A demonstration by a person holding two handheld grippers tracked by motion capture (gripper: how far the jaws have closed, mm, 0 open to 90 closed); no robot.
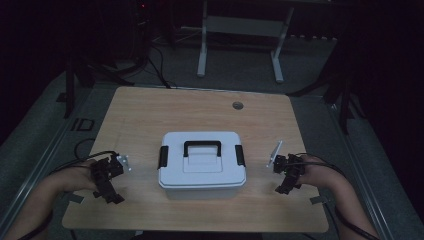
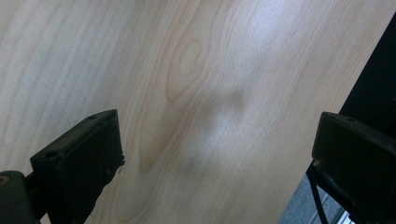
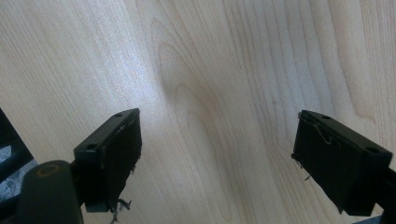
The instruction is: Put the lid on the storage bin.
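Observation:
A white plastic box (image 1: 202, 165) with a black handle and black side latches sits shut at the middle of the wooden table (image 1: 150, 115). My left gripper (image 1: 111, 192) rests on the table to the box's left, apart from it. In the left gripper view it (image 2: 217, 154) is open over bare wood, with nothing between the jaws. My right gripper (image 1: 286, 186) rests to the box's right, also apart from it. The right gripper view shows it (image 3: 217, 158) open over bare wood as well.
A round cable hole (image 1: 237, 105) lies near the table's far edge. Behind the table stands a white metal frame (image 1: 240, 30) on a grey floor. Dark stands and cables flank the table on both sides.

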